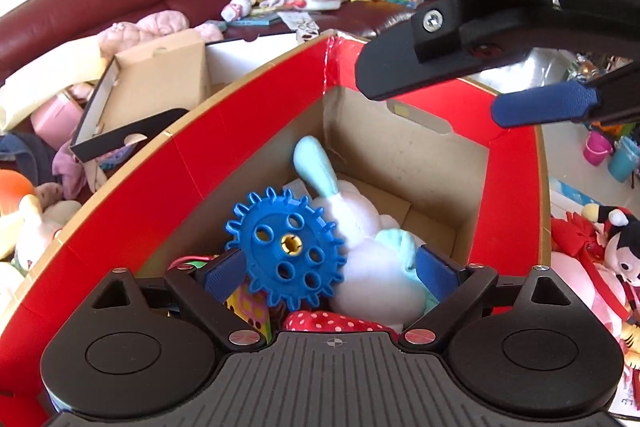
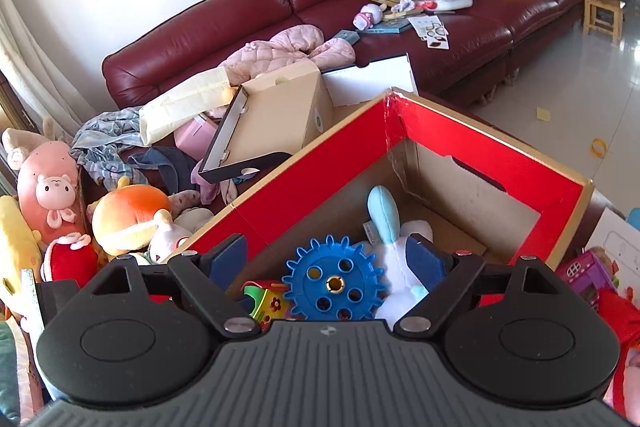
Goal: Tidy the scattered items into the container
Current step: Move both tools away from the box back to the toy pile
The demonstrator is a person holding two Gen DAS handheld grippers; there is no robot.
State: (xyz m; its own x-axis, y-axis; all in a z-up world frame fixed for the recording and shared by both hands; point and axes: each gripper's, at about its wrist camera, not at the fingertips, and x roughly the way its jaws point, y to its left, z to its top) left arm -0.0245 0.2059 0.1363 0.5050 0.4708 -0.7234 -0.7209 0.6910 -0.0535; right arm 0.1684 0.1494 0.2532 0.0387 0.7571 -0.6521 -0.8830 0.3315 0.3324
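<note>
Cluttered living room: a dark red sofa (image 2: 328, 3) runs along the far wall, loaded with toys, and an open shoebox (image 2: 276, 123) sits just beyond the container. Nearest to me, the red-lined cardboard box (image 2: 320, 155) stands open. Inside it lie a blue toothed gear (image 2: 334, 281), tilted against a white plush with pale blue ears (image 2: 404, 251); a red polka-dot item (image 1: 340, 321) lies at the near edge. My left gripper (image 1: 330, 271) is spread wide over the box, the gear between its pads without contact. My right gripper (image 2: 326, 261) is likewise wide, gripping nothing. More plush toys (image 2: 132, 219) lie outside, left of the box.
</note>
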